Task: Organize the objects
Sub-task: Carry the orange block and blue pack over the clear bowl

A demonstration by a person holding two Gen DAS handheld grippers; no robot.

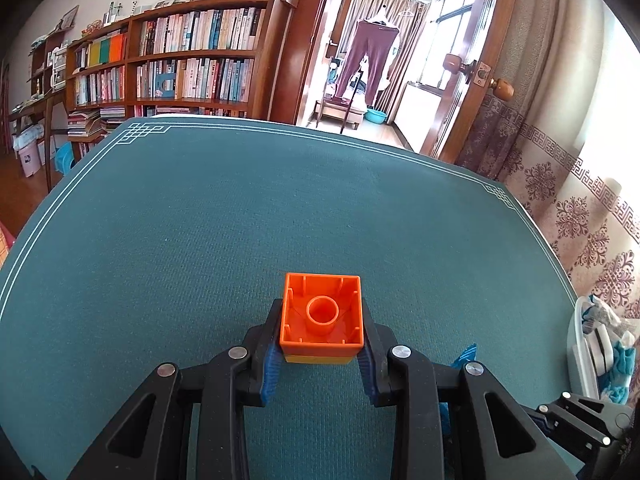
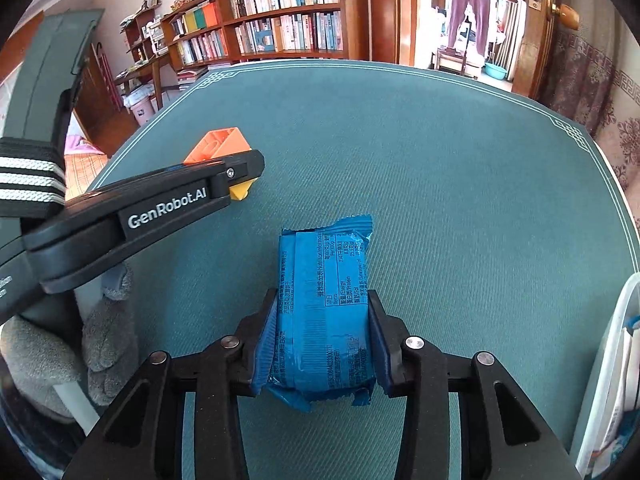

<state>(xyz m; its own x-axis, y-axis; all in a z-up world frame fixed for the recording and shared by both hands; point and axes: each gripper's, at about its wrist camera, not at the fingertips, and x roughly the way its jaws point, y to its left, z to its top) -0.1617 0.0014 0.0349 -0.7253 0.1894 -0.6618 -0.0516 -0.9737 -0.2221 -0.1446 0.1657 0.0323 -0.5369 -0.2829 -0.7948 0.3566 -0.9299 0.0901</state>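
My left gripper (image 1: 322,346) is shut on an orange block (image 1: 322,312) stacked on a yellow block (image 1: 320,359). The orange block's hollow underside faces up. The stack rests low over the green table mat (image 1: 240,220). In the right wrist view the same orange block (image 2: 220,142) and yellow block (image 2: 240,192) show at the left gripper's fingertip (image 2: 248,168). My right gripper (image 2: 324,320) has a blue snack packet (image 2: 324,280) lying lengthwise between its blue pads (image 2: 268,340), which press on its sides. The packet's printed label faces up.
A white basket (image 2: 616,360) with blue and white items stands at the table's right edge, also in the left wrist view as the basket (image 1: 580,360). A grey-gloved hand (image 2: 40,352) holds the left gripper. Bookshelves (image 1: 180,60) and an open doorway lie beyond the table.
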